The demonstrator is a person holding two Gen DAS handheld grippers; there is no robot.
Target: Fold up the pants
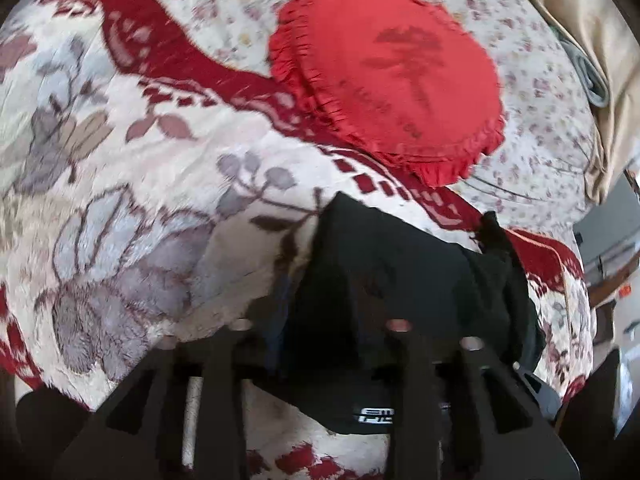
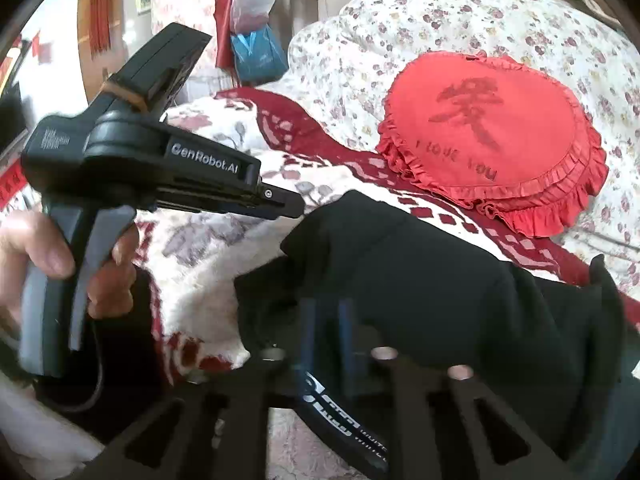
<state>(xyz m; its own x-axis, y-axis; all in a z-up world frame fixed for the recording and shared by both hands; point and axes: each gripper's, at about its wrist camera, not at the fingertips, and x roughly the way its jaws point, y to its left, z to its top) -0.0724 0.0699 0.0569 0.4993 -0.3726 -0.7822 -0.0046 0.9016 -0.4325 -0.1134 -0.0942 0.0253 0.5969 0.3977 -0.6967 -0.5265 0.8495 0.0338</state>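
Black pants (image 1: pixel 392 248) lie bunched on a plush flowered blanket (image 1: pixel 140 184) on a bed. In the left wrist view my left gripper (image 1: pixel 332 300) has a fold of the pants between its fingers, and the waistband label hangs below them. The right wrist view shows that left gripper (image 2: pixel 294 206) from the side, its tip at the upper left corner of the pants (image 2: pixel 440 280), held by a hand (image 2: pixel 36 248). My right gripper (image 2: pixel 327 316) reaches into the near edge of the pants. Its blue pads (image 2: pixel 346 328) stand a little apart, and the lettered waistband (image 2: pixel 320 400) runs between the finger bases.
A red heart-shaped frilled pillow (image 2: pixel 492 136) lies just beyond the pants on a small-flowered quilt (image 2: pixel 440 20). The same pillow (image 1: pixel 380 72) fills the top of the left wrist view. Bags (image 2: pixel 256 44) hang at the back left, and the bed edge drops off at the right (image 1: pixel 600 260).
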